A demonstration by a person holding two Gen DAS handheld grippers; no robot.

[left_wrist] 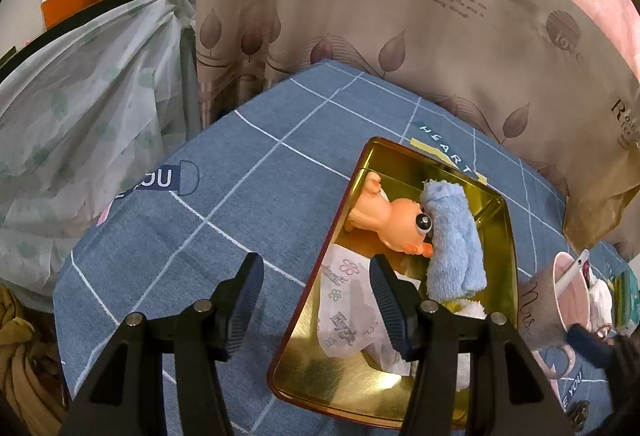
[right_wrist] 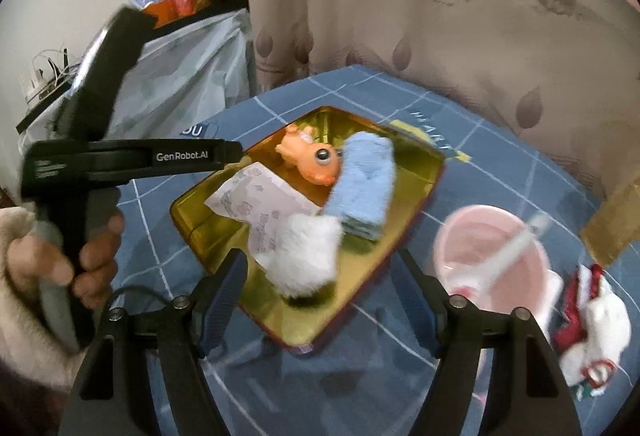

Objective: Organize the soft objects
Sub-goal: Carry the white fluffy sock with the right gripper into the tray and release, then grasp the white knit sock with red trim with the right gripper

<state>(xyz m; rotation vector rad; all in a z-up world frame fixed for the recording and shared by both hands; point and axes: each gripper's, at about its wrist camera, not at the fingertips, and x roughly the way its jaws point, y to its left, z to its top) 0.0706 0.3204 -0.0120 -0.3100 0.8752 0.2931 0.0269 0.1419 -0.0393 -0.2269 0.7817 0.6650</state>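
A gold tin tray (right_wrist: 192,211) on the blue-checked desk (left_wrist: 160,256) holds an orange toy (right_wrist: 310,161), a folded blue towel (right_wrist: 366,183), a tissue pack (right_wrist: 256,207) and a white fluffy toy (right_wrist: 308,256); left gripper (left_wrist: 316,300) and right gripper (right_wrist: 320,296) hover with fingers spread, empty, beside a pink mug (right_wrist: 492,256)

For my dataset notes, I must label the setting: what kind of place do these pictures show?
Probably a home room: a surface under a blue checked cloth, a leaf-print curtain behind it, and a pink mug beside a gold tin tray of soft things.
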